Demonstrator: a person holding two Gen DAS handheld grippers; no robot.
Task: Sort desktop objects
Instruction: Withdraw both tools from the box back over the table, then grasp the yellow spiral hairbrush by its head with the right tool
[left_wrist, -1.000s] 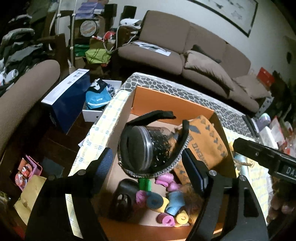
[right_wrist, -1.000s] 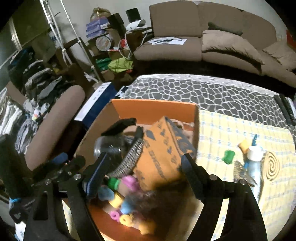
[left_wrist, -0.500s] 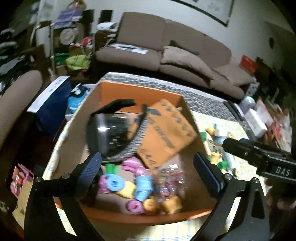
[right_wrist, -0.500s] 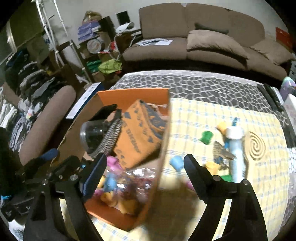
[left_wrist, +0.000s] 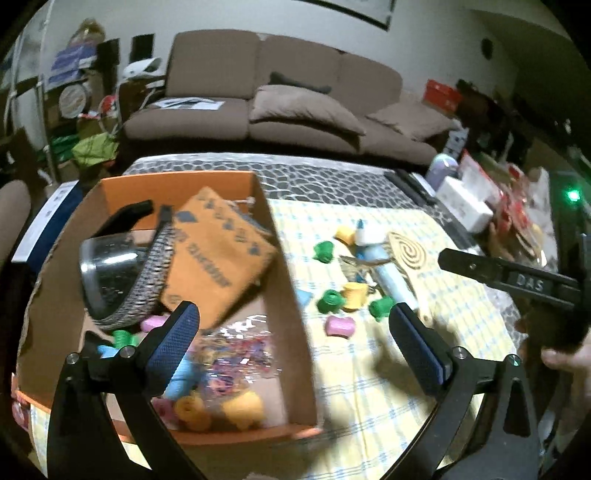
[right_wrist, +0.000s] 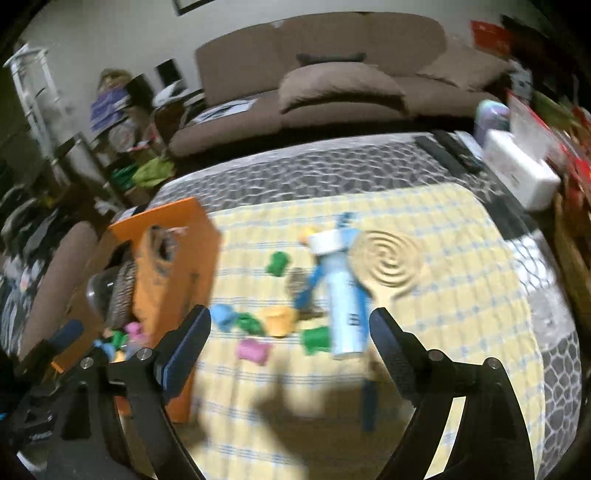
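An orange cardboard box (left_wrist: 280, 280) (right_wrist: 177, 236) stands at the left of the yellow checked cloth (left_wrist: 369, 369). It holds a jar (left_wrist: 107, 269), an orange pouch (left_wrist: 218, 243), a clear bag of small items (left_wrist: 236, 347) and several coloured spools. Loose on the cloth lie green, yellow, pink and blue spools (right_wrist: 251, 349), a pale blue bottle (right_wrist: 341, 295) and a spiral wooden piece (right_wrist: 388, 258). My left gripper (left_wrist: 293, 341) hangs over the box's right wall, jaws opening, nothing between them. My right gripper (right_wrist: 290, 339) hovers above the loose spools, jaws opening and empty.
A brown sofa (left_wrist: 288, 110) stands behind the table. White boxes (right_wrist: 521, 173) and remotes (right_wrist: 447, 151) sit at the far right edge. A padded chair back (right_wrist: 55, 266) and clutter lie to the left. A hand (left_wrist: 565, 362) shows beside the right gripper's body.
Both grippers swung right, from over the box toward the cloth with the loose spools. Both jaws spread wider. The clear bag now lies in the box.
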